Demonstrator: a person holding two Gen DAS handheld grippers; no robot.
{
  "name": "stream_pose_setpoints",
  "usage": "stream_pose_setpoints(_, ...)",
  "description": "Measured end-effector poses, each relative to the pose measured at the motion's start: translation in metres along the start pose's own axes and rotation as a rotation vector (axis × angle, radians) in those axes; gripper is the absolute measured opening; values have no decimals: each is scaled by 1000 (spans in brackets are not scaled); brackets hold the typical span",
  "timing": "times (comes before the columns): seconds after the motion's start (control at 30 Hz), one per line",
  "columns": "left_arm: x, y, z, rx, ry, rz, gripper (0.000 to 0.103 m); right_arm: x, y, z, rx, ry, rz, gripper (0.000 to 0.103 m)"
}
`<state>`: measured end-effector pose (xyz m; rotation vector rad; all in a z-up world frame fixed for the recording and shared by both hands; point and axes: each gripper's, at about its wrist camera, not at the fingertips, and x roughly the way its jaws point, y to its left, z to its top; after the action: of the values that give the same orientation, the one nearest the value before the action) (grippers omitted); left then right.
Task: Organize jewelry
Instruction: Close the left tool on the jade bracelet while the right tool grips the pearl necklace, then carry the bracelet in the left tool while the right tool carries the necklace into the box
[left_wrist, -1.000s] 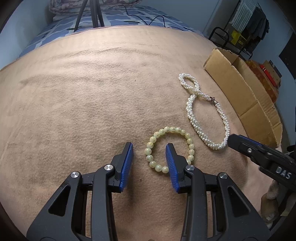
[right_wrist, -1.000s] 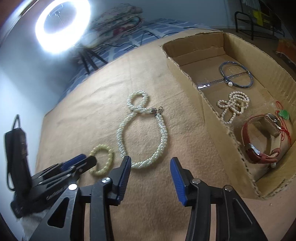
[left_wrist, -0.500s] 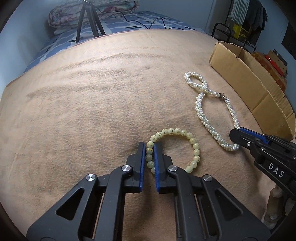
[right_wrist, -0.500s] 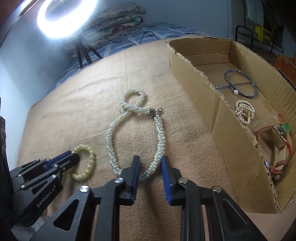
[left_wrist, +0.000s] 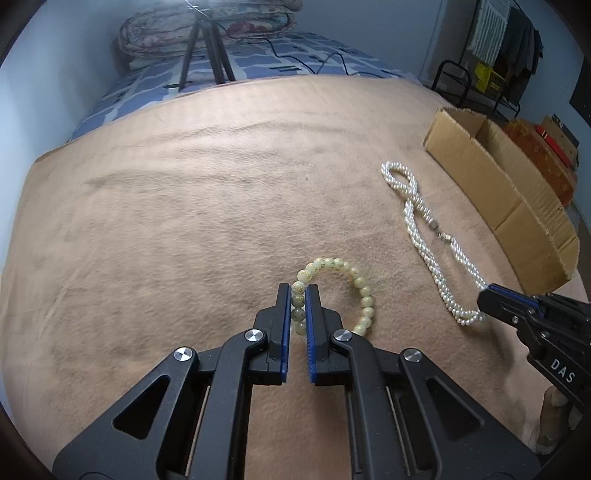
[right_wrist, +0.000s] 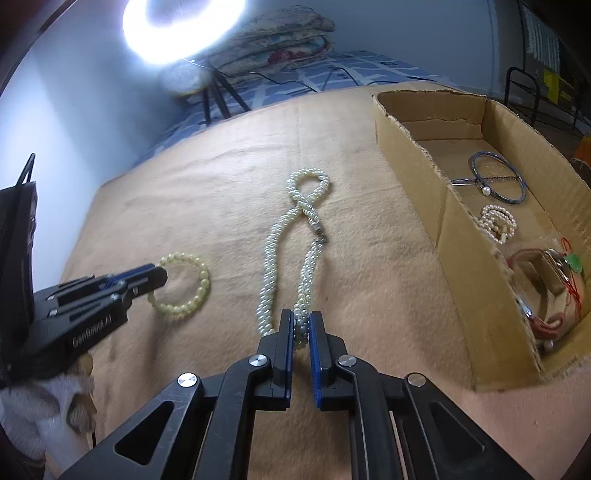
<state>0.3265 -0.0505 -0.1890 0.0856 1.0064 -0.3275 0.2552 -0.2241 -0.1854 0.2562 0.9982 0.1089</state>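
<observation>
My left gripper (left_wrist: 298, 317) has just closed on the green bead bracelet (left_wrist: 345, 291) and my right gripper (right_wrist: 301, 328) on the pearl necklace (right_wrist: 295, 236) ahead, so both can go to the cardboard box (right_wrist: 461, 236) at right.

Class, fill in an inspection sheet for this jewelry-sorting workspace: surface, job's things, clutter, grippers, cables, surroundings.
Surface: tan blanket, lightly wrinkled.
Job's things: green bead bracelet and twisted pearl necklace on the blanket; cardboard box holds a metal bangle, a small pearl bracelet and a red-strap watch.
Clutter: nothing seen.
Grippers: left gripper shut on the bead bracelet; right gripper shut on the necklace.
Cables: black cable across the blue bedding.
Surroundings: ring light on a tripod, folded quilt.
</observation>
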Motion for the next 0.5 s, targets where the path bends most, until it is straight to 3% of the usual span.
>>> stream_pose_setpoints(0.5, -57, -22, -5, 13, -66, -13, 5, -75, 1, -2, -77, -79, 85, 5)
